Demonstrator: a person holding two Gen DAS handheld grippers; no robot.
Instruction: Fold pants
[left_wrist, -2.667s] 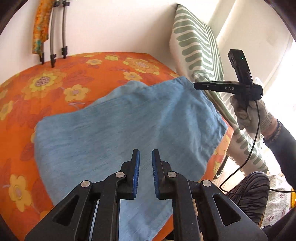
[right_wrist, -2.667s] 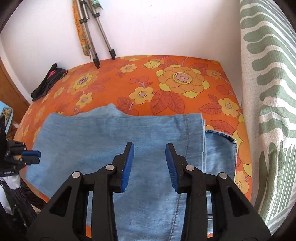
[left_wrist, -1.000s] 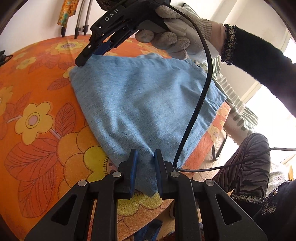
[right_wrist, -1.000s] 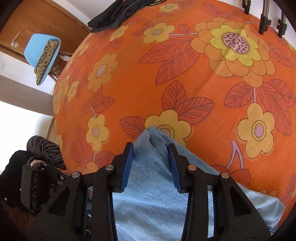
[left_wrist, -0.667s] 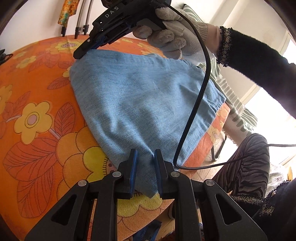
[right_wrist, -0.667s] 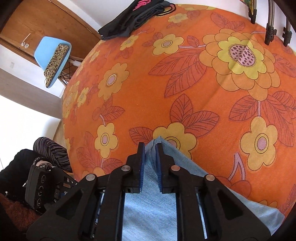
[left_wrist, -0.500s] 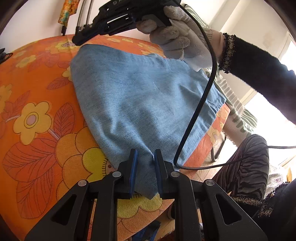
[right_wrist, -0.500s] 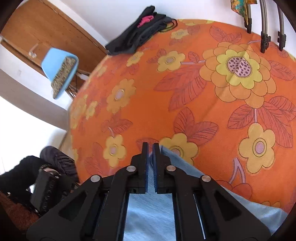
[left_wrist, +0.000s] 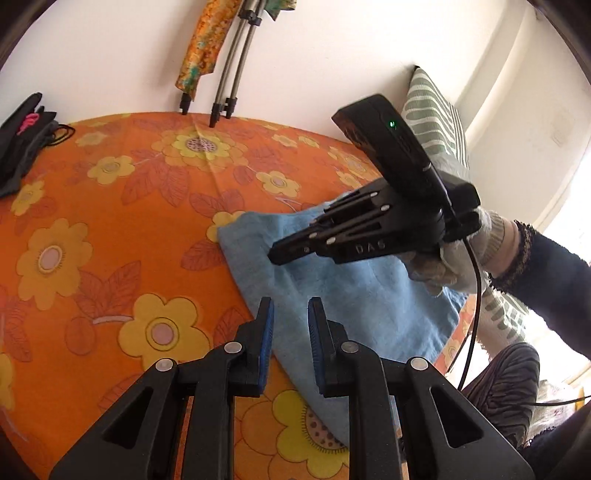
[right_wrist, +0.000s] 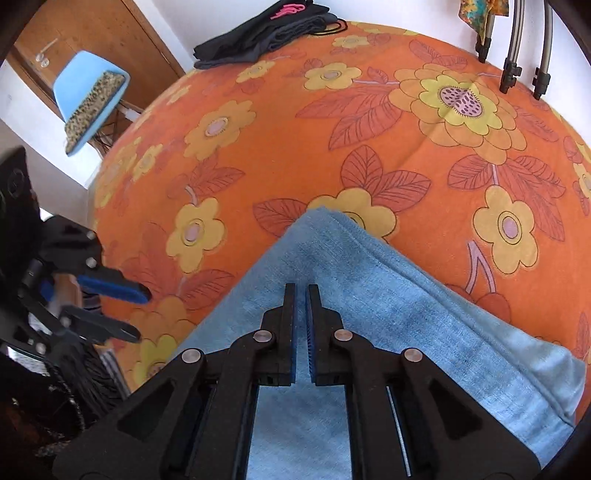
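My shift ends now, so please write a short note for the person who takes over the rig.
Left gripper: open, empty, over the edge of the pants.
Right gripper: shut, above the pants near their corner; no cloth seen in its fingers.
Pants: lie in layers on the bed.
Done: folds made, pants released.
Left: probably one more fold or smoothing.

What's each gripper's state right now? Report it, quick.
Left gripper: open, holding nothing.
Right gripper: shut, tips over the pants, no cloth visibly pinched.
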